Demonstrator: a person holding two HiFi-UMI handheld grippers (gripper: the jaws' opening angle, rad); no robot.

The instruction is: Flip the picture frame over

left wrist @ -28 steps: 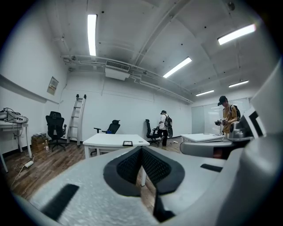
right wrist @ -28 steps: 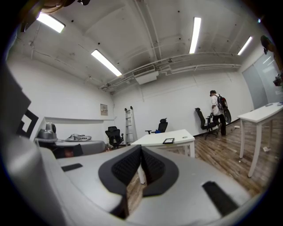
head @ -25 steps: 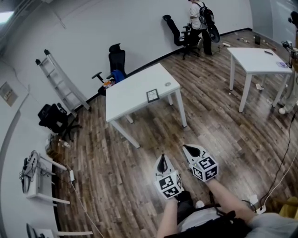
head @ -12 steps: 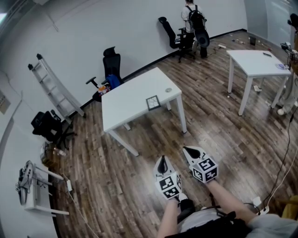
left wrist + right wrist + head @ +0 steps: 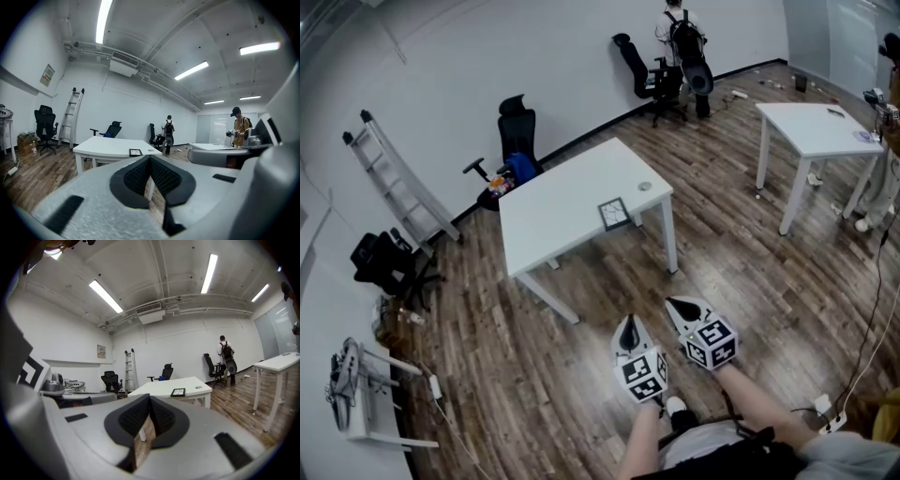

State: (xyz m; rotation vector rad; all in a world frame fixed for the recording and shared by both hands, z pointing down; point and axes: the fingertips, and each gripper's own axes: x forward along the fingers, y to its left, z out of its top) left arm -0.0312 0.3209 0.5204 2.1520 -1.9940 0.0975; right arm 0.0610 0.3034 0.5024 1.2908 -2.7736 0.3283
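Observation:
A small dark picture frame (image 5: 613, 214) lies flat near the front right edge of a white table (image 5: 553, 206); it also shows in the left gripper view as the frame (image 5: 135, 152) and in the right gripper view as the frame (image 5: 178, 392). My left gripper (image 5: 626, 328) and right gripper (image 5: 678, 305) are held side by side over the wooden floor, well short of the table, pointing toward it. Both are shut with nothing between the jaws, as the left gripper (image 5: 150, 161) and right gripper (image 5: 149, 399) show in their own views.
A small round disc (image 5: 645, 187) lies on the table beyond the frame. A second white table (image 5: 811, 122) stands at the right. Office chairs (image 5: 514, 127), a ladder (image 5: 394, 183) and a person with a backpack (image 5: 682, 37) are along the far wall. Another person (image 5: 239, 129) stands at the right.
The table and frame have come nearer and shifted slightly lower in the head view as I move toward them. Both grippers stay shut and keep their places side by side.

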